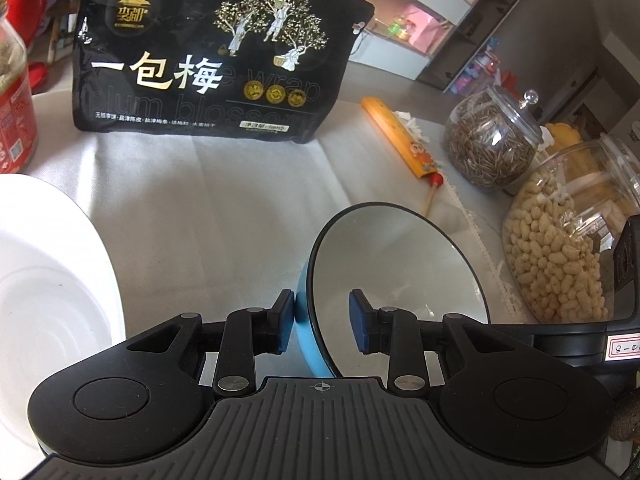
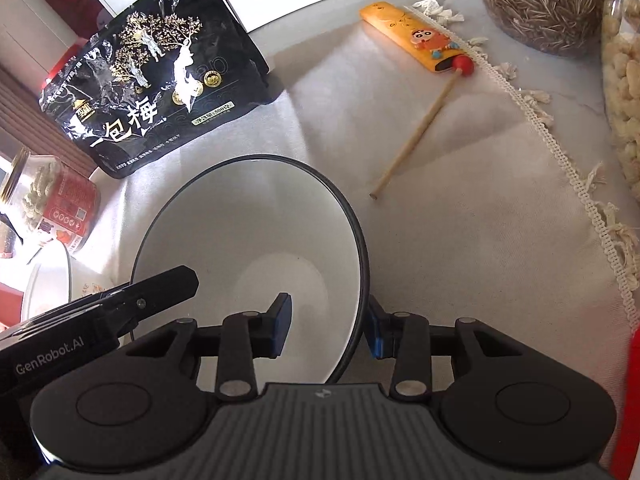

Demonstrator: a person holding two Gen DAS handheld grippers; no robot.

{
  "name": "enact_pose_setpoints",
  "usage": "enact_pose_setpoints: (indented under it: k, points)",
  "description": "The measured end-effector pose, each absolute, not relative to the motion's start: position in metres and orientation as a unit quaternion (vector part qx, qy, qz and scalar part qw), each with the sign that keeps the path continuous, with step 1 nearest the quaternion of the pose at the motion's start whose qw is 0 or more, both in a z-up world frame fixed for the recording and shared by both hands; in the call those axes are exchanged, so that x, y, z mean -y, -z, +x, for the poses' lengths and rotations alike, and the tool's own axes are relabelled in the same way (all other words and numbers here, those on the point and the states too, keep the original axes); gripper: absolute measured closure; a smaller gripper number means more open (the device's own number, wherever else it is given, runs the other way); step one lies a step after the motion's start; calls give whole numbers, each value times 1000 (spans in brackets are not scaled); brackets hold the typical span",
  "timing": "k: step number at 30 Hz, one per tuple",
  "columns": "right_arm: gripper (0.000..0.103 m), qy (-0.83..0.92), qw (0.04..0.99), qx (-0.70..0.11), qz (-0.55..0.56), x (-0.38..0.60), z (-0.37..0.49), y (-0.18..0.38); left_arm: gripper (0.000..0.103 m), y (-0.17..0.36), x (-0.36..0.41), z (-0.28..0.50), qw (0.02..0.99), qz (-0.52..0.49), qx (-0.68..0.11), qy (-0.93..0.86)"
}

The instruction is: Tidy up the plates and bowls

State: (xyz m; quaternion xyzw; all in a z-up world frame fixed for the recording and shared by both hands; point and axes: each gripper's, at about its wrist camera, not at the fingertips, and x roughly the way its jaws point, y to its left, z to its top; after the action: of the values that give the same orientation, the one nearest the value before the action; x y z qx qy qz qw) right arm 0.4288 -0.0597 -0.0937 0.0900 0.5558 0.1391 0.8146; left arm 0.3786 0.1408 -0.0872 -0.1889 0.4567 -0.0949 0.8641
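Counting: one blue bowl (image 1: 400, 276) | one white plate (image 1: 48, 272) | two jars (image 1: 492, 140)

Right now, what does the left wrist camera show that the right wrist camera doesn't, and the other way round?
Only the left wrist view shows the bowl's blue outer wall, the large white plate at its left, and the seed jar's lid with its knob.

Only the right wrist view shows the whole wooden stick poking out of the orange case, and the small patterned bowl at left.

Both show the bowl straddled at its rim by the left gripper and the right gripper, plus the black snack bag.
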Motion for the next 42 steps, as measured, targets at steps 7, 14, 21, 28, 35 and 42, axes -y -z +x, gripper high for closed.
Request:
enact_pose_setpoints:
  k: [7, 14, 21, 28, 35, 42]
  points:
    - [63, -140, 814, -558, 86, 55, 432, 99, 70, 87, -138, 378, 861, -185, -465, 94]
    - [63, -150, 831, -532, 67, 56, 432, 88, 70, 86, -143, 376, 843, -199, -490, 101]
    - [52, -161, 819, -544, 82, 56, 435, 97, 70, 99, -133, 380, 849, -184, -485, 102]
    - [56, -155, 820, -547, 68, 51, 429, 99, 74, 110, -137, 383, 844, -200, -487, 104]
    - [58, -159, 821, -544, 78, 53, 422, 94, 73, 105, -141, 381, 835, -212, -498, 101]
    - [58, -169, 851, -493, 68, 58, 399, 40, 70, 54, -138, 357, 854, -216, -456, 127]
